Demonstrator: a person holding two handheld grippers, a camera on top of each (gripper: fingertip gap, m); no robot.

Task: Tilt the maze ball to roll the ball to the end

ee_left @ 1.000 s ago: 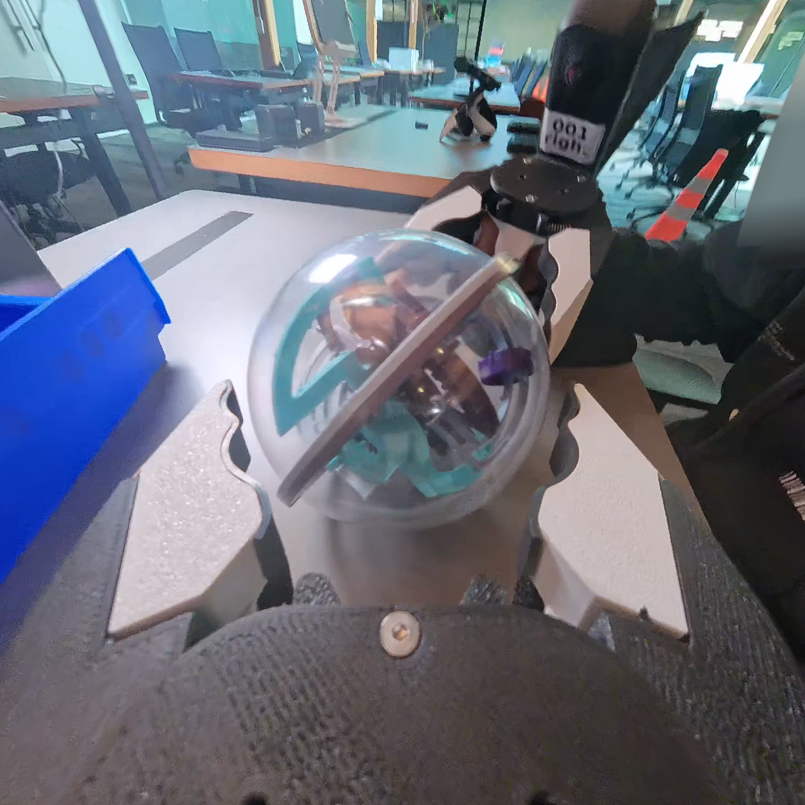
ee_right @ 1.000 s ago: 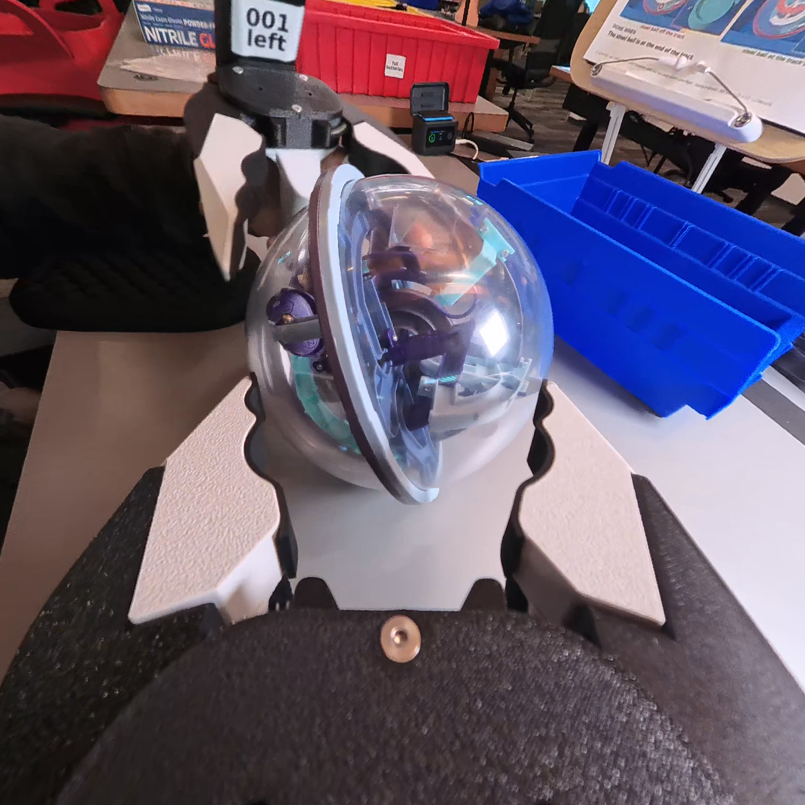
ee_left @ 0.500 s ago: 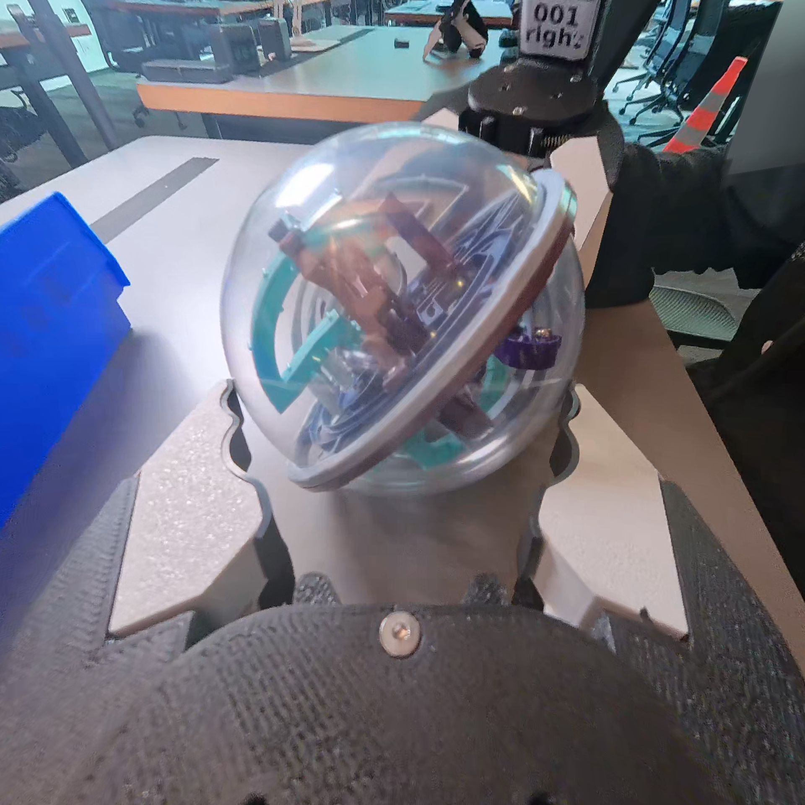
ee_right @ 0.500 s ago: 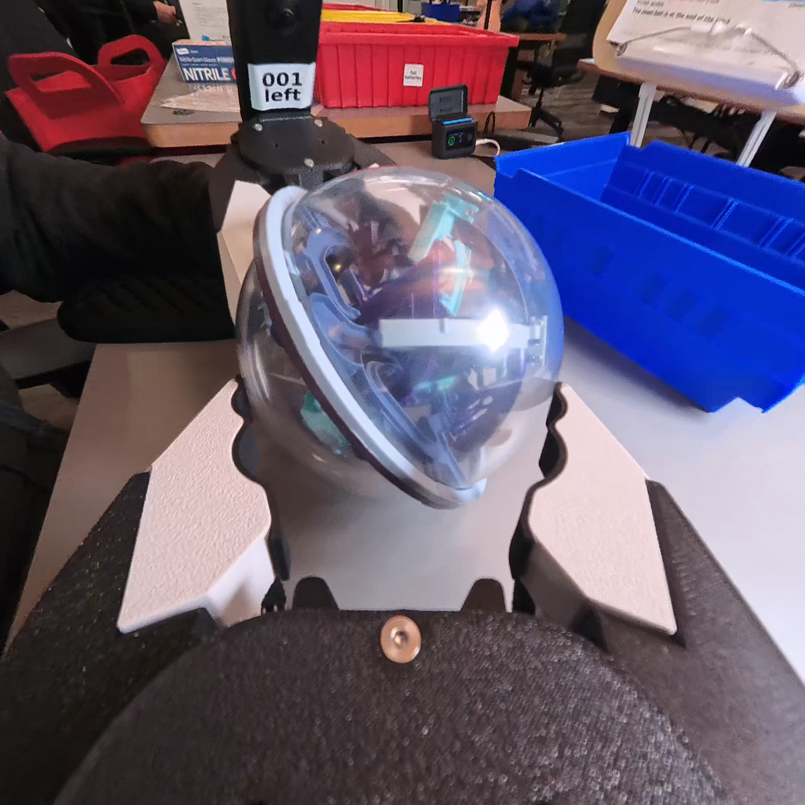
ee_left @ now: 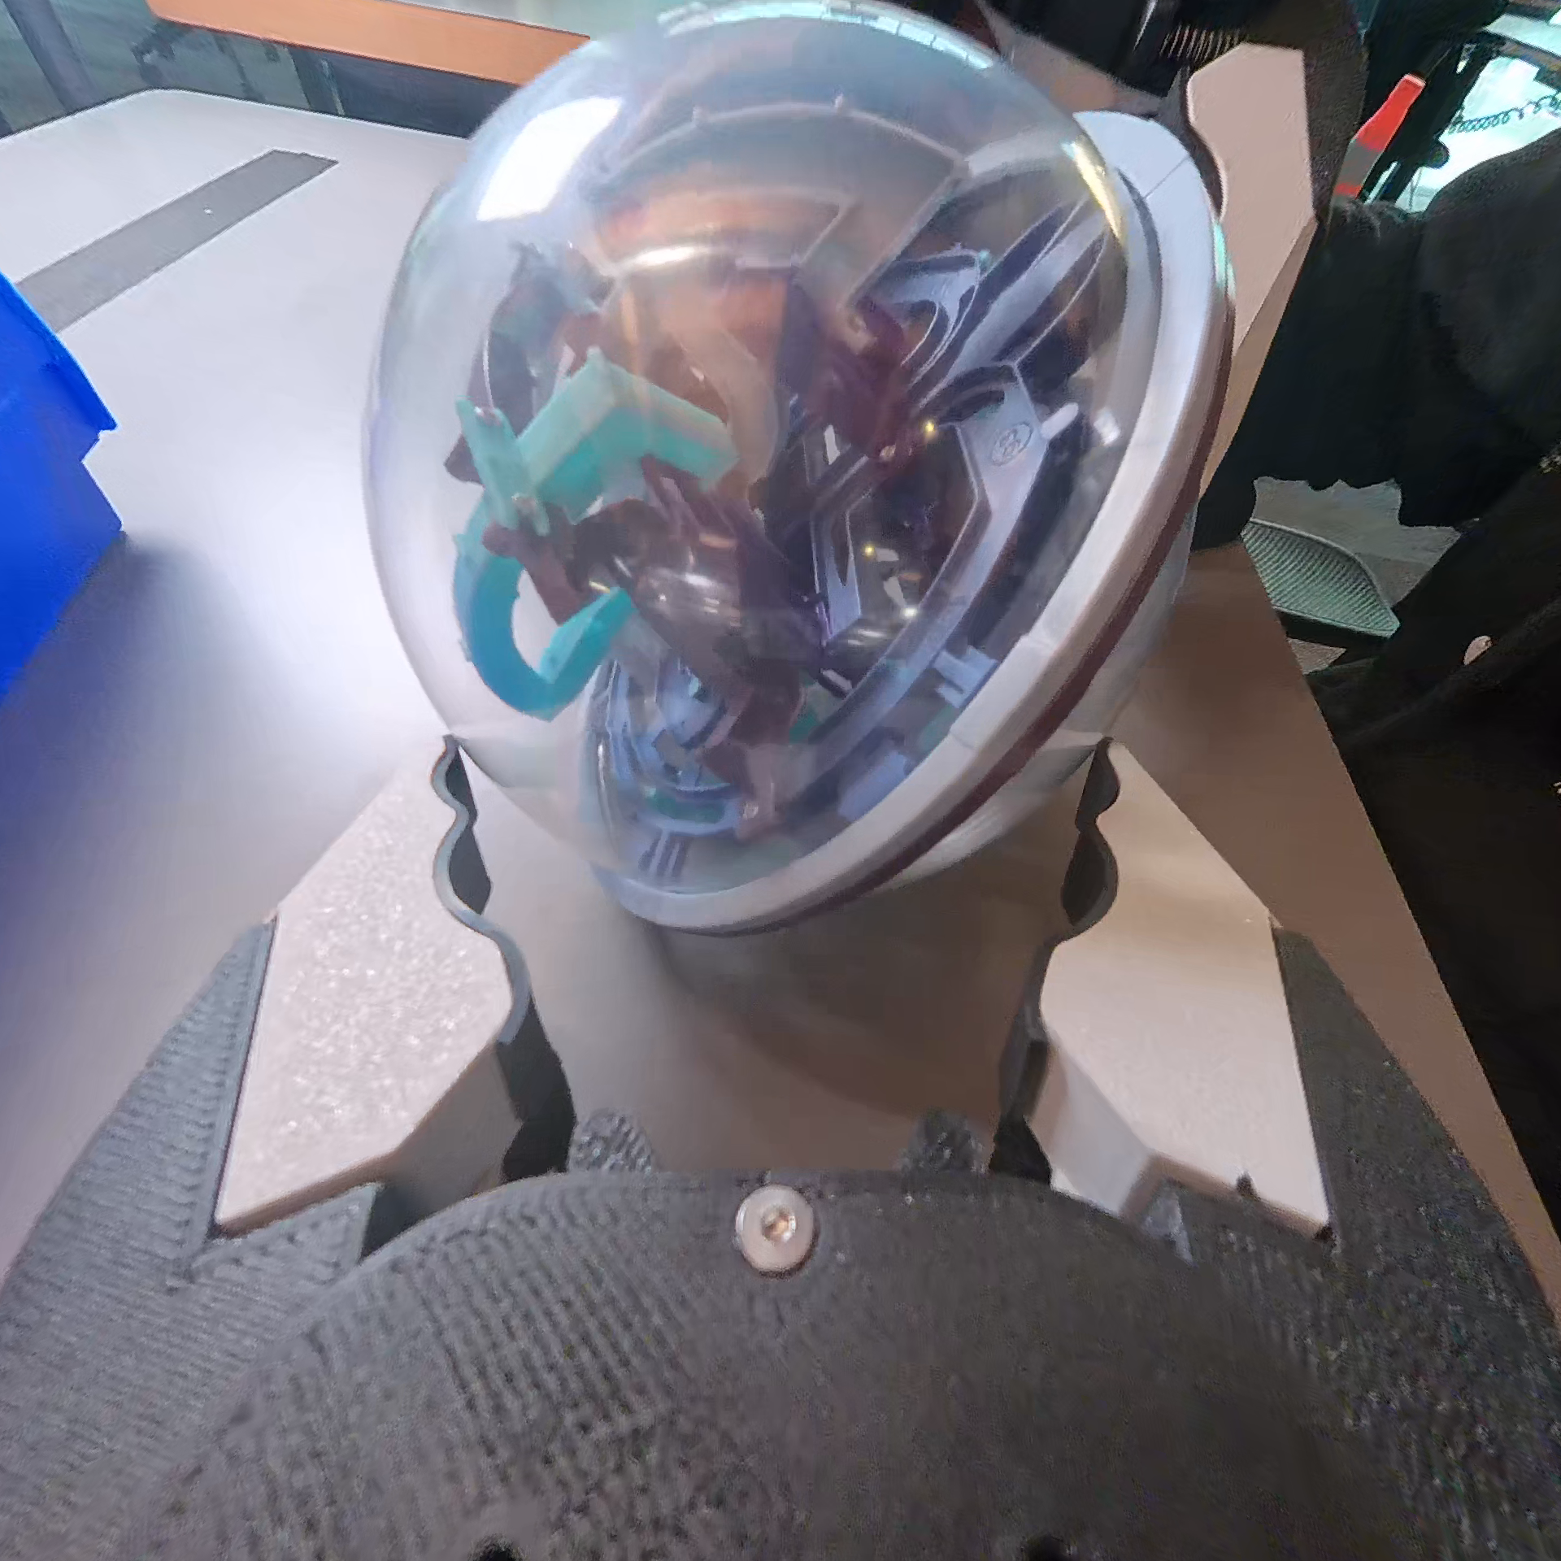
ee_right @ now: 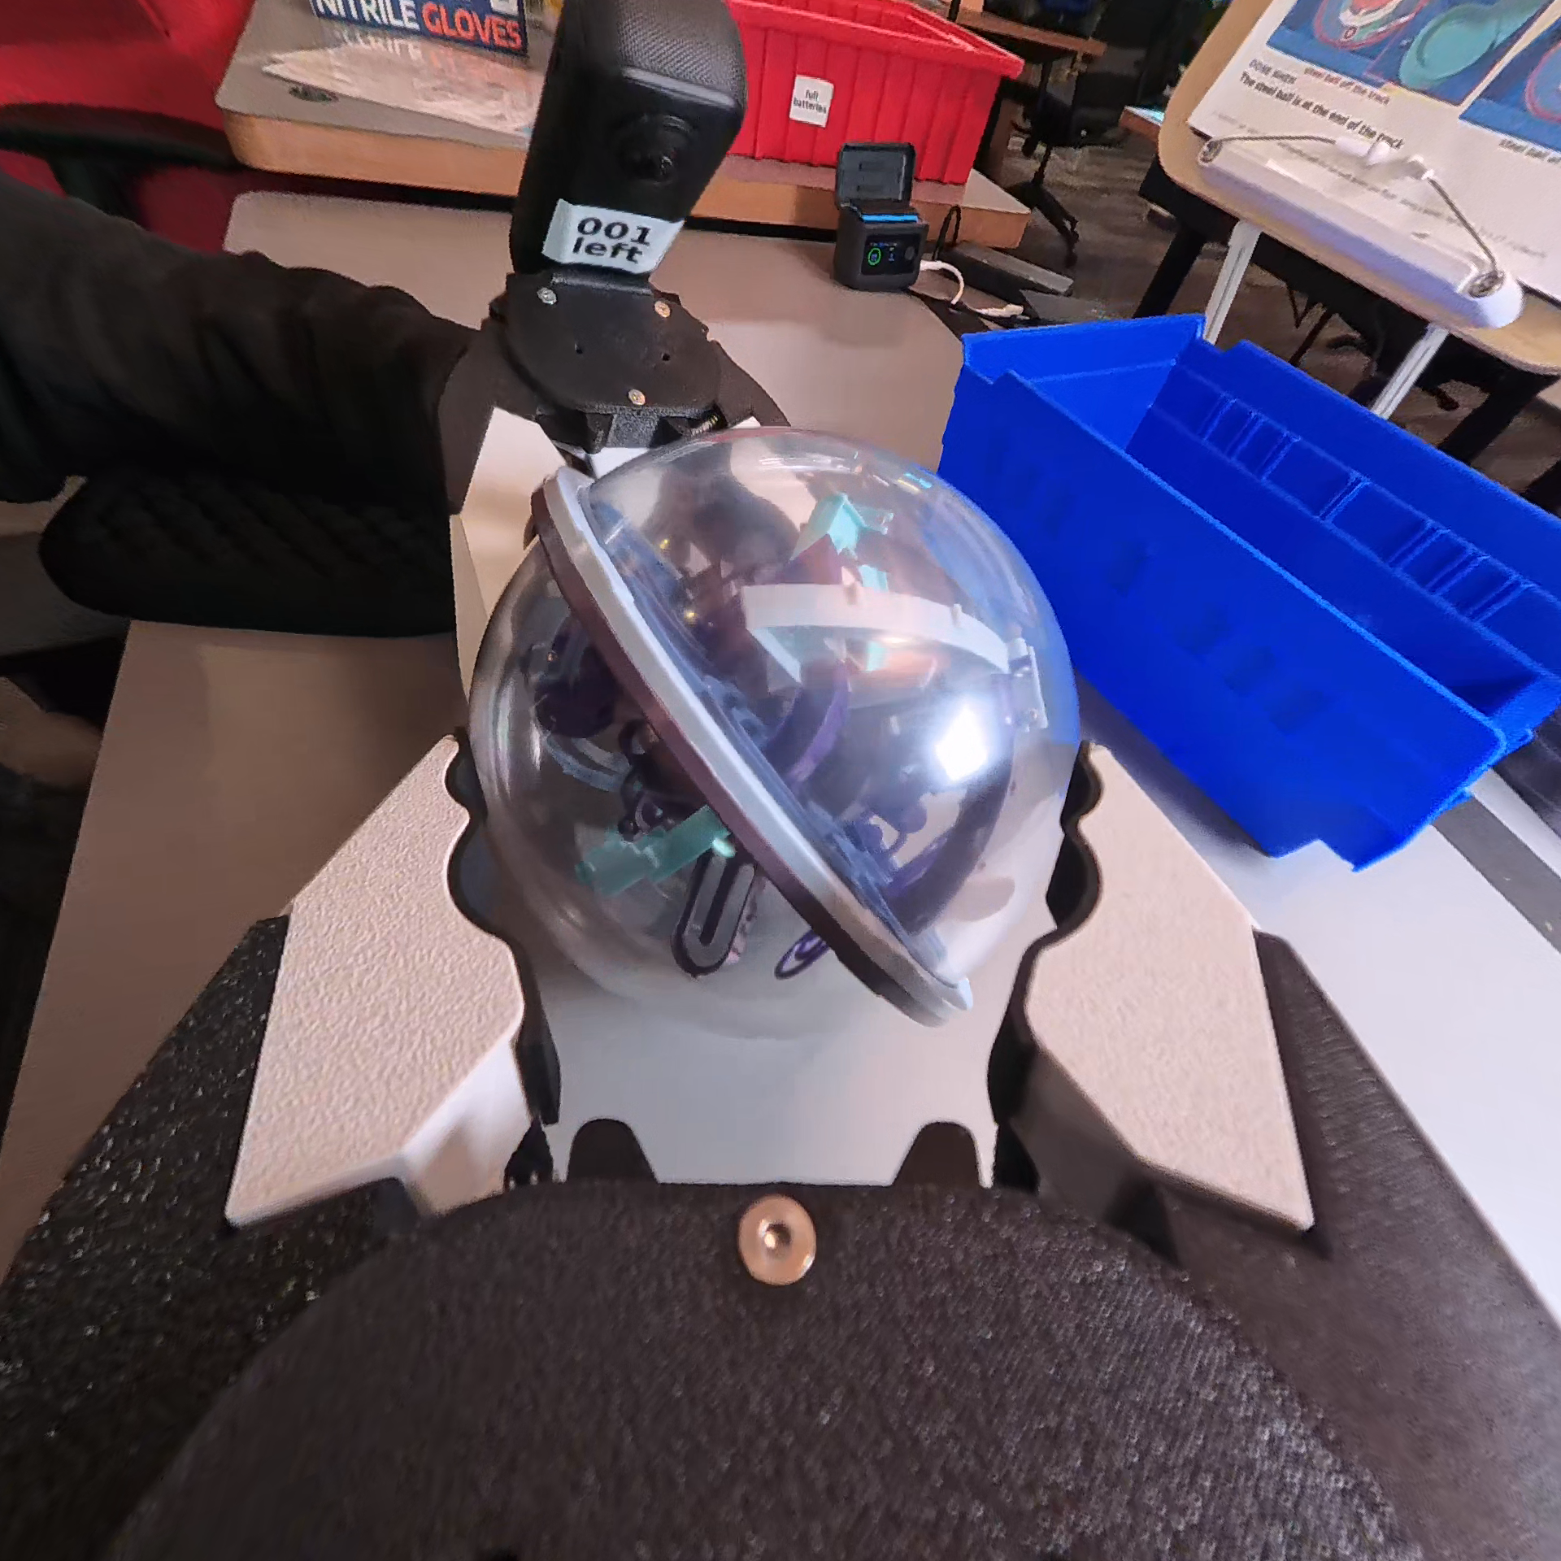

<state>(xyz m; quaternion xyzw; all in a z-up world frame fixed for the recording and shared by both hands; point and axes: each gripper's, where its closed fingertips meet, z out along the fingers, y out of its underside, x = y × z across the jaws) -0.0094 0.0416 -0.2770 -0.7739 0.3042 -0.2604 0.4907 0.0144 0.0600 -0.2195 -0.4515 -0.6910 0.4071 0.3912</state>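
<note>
The maze ball is a clear sphere with a grey seam ring and teal, purple and brown tracks inside. It is held just above the grey table, tilted so the ring runs diagonally. My left gripper is shut on it, both fingertips against its lower sides. My right gripper grips the same maze ball from the opposite side, pads touching its flanks. The left gripper shows behind the ball in the right wrist view. The small steel ball inside cannot be made out.
A blue bin stands on the table beside the ball; its corner also shows in the left wrist view. A person's black sleeves flank the ball. A red bin, a small black device and a stand with a printed sheet are behind.
Both grippers have turned the ball between them: its seam ring has swung round to a new diagonal. The ball now fills more of the left wrist view.
</note>
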